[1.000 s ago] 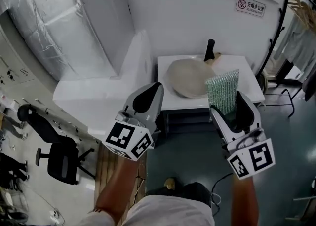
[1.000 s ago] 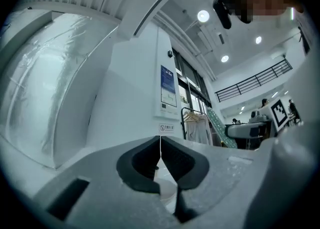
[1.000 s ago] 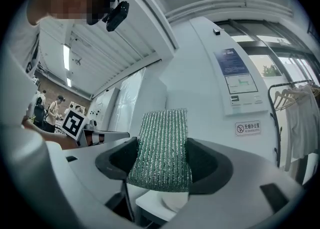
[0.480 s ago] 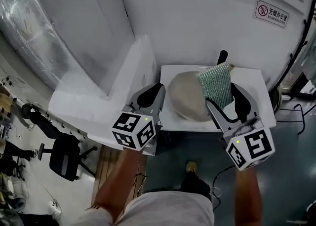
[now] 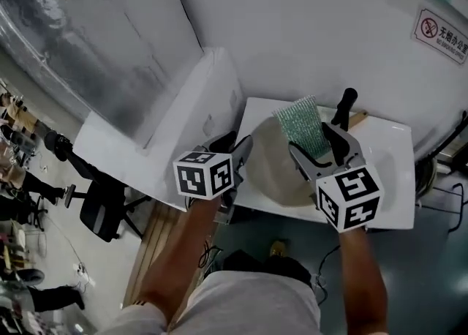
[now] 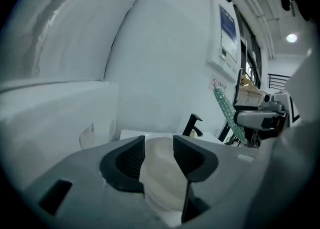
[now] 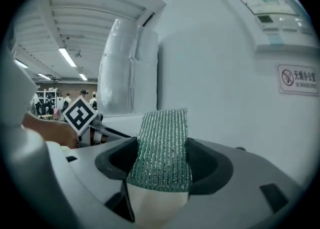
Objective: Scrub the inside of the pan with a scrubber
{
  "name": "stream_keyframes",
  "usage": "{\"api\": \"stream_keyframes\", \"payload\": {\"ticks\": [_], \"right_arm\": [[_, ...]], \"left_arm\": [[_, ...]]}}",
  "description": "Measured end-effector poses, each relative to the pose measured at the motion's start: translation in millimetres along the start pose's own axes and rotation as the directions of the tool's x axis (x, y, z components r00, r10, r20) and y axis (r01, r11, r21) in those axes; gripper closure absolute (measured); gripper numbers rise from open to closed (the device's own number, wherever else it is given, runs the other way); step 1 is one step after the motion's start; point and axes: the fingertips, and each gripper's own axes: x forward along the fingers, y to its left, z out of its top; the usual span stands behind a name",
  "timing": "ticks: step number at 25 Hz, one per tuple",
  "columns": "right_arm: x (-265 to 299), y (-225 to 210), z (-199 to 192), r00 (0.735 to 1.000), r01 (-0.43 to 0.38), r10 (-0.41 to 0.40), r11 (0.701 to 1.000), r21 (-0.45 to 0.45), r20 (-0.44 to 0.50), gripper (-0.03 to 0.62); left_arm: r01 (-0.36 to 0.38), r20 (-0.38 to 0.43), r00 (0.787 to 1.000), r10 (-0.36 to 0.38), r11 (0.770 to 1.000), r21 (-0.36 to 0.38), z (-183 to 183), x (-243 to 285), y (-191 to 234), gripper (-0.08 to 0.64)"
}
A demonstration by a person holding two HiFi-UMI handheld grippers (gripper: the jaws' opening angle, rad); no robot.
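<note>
Jaws of my left gripper [image 6: 159, 155] have just been opening, with nothing between them. My right gripper [image 7: 162, 159] has its jaws clamped on the green scrubber [image 7: 165, 133]. The pan [image 5: 274, 175] sits on the desk [image 5: 391, 174] at my twelve o'clock, between both grippers.

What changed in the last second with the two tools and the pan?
Both tools moved forward to the pan. The left tool's jaws have just been opening, with nothing between them. The right tool stays shut on the green scrubber, and the pan stays on the white table.
</note>
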Motion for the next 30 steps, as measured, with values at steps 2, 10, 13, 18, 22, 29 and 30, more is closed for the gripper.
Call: {"api": "stream_keyframes", "payload": {"ticks": [2, 10, 13, 18, 22, 29, 30], "right_arm": [[18.0, -1.0, -20.1, 0.995, -0.045, 0.046, 0.999, 0.019, -0.087, 0.288], [74.0, 1.9, -88.7, 0.93, -0.139, 0.156, 0.987, 0.075, -0.332, 0.288], [91.1, 6.1, -109.8, 0.907, -0.16, 0.18, 0.983, 0.086, -0.38, 0.288], [116.3, 17.8, -143.7, 0.867, -0.19, 0.225, 0.974, 0.122, -0.445, 0.288], [131.4, 27.2, -163.8, 0.842, -0.204, 0.252, 0.967, 0.149, -0.478, 0.288], [147.6, 32.2, -187.9, 0.81, -0.224, 0.272, 0.962, 0.155, -0.52, 0.288], [149.2, 31.1, -190.3, 0.807, -0.222, 0.271, 0.963, 0.156, -0.525, 0.288]], "left_arm": [[-0.025, -0.087, 0.996, 0.022, 0.999, -0.034, -20.3, 12.1, 5.4, 0.379], [-0.072, -0.294, 0.955, 0.049, 0.995, -0.066, -76.9, 48.2, 23.1, 0.359], [-0.073, -0.331, 0.943, 0.043, 0.994, -0.081, -91.1, 55.2, 28.6, 0.359], [-0.072, -0.37, 0.929, 0.027, 0.992, -0.108, -107.5, 61.8, 34.3, 0.359], [-0.068, -0.389, 0.921, 0.012, 0.989, -0.132, -117.1, 64.6, 34.6, 0.372], [-0.054, -0.381, 0.924, -0.016, 0.984, -0.172, -121.1, 67.6, 33.1, 0.405], [-0.053, -0.38, 0.925, -0.017, 0.983, -0.173, -120.8, 67.5, 33.2, 0.405]]}}
